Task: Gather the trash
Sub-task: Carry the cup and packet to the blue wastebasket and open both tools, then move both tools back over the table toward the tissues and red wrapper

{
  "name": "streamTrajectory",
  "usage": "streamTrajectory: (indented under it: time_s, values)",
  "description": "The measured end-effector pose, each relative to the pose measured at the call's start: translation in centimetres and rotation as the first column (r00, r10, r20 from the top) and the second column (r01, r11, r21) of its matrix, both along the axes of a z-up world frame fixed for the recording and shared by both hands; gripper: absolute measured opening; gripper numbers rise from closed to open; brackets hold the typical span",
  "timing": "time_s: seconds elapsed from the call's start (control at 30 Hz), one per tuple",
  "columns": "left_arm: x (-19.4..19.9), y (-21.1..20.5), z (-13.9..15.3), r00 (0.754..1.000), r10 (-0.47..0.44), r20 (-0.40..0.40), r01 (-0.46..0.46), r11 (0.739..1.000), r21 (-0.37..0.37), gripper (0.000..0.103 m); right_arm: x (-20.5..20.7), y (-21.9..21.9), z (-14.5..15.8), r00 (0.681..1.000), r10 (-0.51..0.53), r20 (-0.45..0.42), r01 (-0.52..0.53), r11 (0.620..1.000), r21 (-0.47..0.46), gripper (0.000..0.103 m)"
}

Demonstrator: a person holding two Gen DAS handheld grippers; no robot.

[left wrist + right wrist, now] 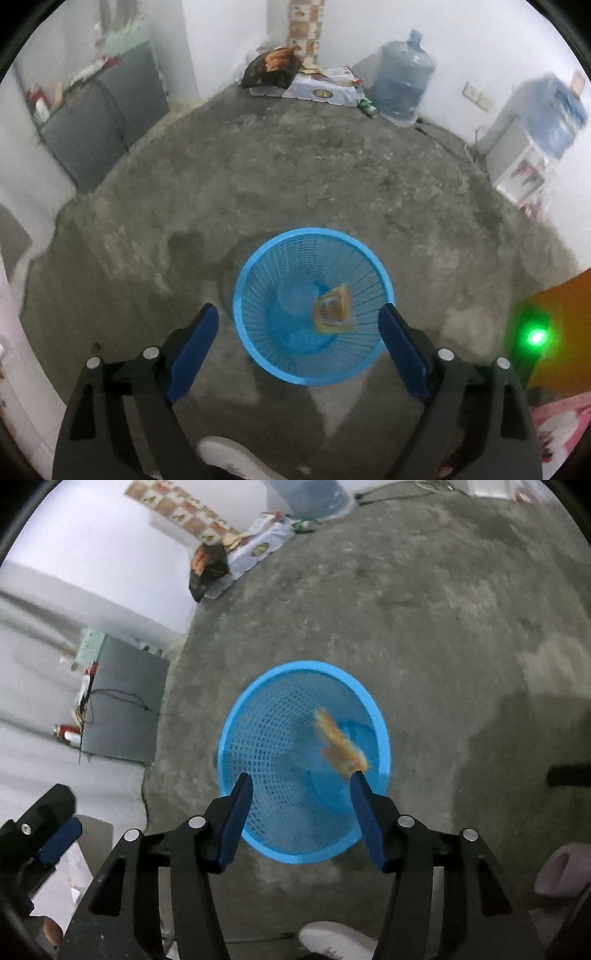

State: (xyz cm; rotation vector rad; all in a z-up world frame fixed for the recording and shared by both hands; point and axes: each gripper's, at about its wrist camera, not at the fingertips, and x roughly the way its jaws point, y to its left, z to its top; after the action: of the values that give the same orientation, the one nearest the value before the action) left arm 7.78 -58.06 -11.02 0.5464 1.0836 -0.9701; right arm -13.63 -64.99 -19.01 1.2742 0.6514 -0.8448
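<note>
Orange wrapper [341, 747] falling inside blue basket [236, 709], middle of frame. Looking light, thin, crinkly; pinching 1 flat edge seems best. Right gripper [301, 781] open, holding nothing. Left gripper [299, 315] open wide, holding nothing.

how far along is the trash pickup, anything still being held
Done: an orange wrapper is in the blue basket. In hand: nothing; the left gripper and right gripper both hang open over the basket. Left: a dark bag and papers by the far wall, if those count as trash.
</note>
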Motion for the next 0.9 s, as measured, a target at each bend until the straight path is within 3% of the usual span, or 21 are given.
streamTrajectory:
  time_s: [0.17,0.27,0.4,0.6,0.67,0.8,0.9]
  values:
    - [0.9,2.1,2.6,0.999,0.024,-0.025,-0.025,0.997,-0.072,0.086,-0.9,1.6,1.8,1.000,0.017,-0.007,-0.018,0.999,-0.046,0.058]
    - [0.9,4.0,5.1,0.999,0.021,-0.040,-0.026,0.991,-0.129,0.086,-1.3,3.0,4.7,1.000,0.026,-0.014,-0.028,0.990,-0.140,0.058]
    - [1.2,7.1,8.1,0.998,0.029,-0.064,-0.039,0.987,-0.157,0.086,-1.2,5.3,9.4,0.998,0.059,-0.036,-0.067,0.955,-0.288,0.068]
    - [1.2,14.8,13.0,0.996,0.068,-0.061,-0.080,0.973,-0.218,0.086,0.0,9.8,17.3,0.987,0.134,-0.088,-0.160,0.834,-0.528,0.088]
    - [1.2,17.7,14.2,0.995,0.095,-0.036,-0.101,0.968,-0.231,0.093,0.4,11.4,19.3,0.982,0.152,-0.111,-0.188,0.786,-0.589,0.095]
    - [1.1,24.0,16.0,0.988,0.155,-0.001,-0.149,0.950,-0.274,0.097,1.6,15.0,22.3,0.963,0.181,-0.201,-0.270,0.682,-0.680,0.095]
    - [1.2,29.6,17.1,0.977,0.212,-0.006,-0.203,0.927,-0.315,0.097,2.2,17.1,23.1,0.944,0.247,-0.219,-0.329,0.637,-0.697,0.095]
